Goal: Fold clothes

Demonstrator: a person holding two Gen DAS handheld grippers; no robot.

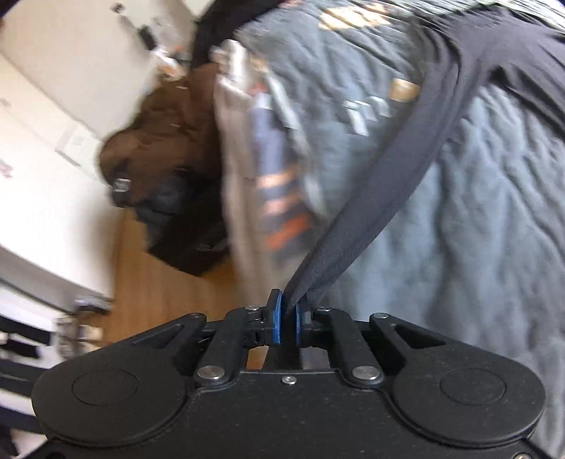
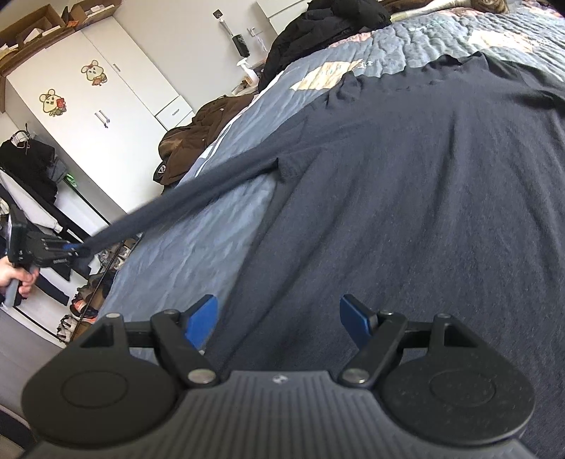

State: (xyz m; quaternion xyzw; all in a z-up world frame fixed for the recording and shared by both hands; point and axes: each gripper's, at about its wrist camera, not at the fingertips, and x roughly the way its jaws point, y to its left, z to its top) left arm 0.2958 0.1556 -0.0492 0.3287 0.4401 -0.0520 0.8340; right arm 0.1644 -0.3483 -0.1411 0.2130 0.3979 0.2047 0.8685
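A dark navy long-sleeved top (image 2: pixel 406 183) lies spread flat on the blue quilted bed (image 2: pixel 197 240). Its left sleeve (image 2: pixel 183 201) is stretched taut out past the bed's edge. My left gripper (image 1: pixel 287 319) is shut on the cuff end of that sleeve (image 1: pixel 381 197); in the right wrist view it shows at the far left (image 2: pixel 76 251), held by a hand (image 2: pixel 14 279). My right gripper (image 2: pixel 277 317) hovers open just over the top's lower body, with nothing between its blue pads (image 2: pixel 203 319).
A brown jacket (image 2: pixel 197 134) and dark clothes (image 2: pixel 317 31) are heaped along the bed's left side. White wardrobes (image 2: pixel 88 116) with stickers stand beyond, a clothes rack (image 2: pixel 31 183) and shoes (image 2: pixel 84 307) at the left. Wooden floor (image 1: pixel 169 289) lies beside the bed.
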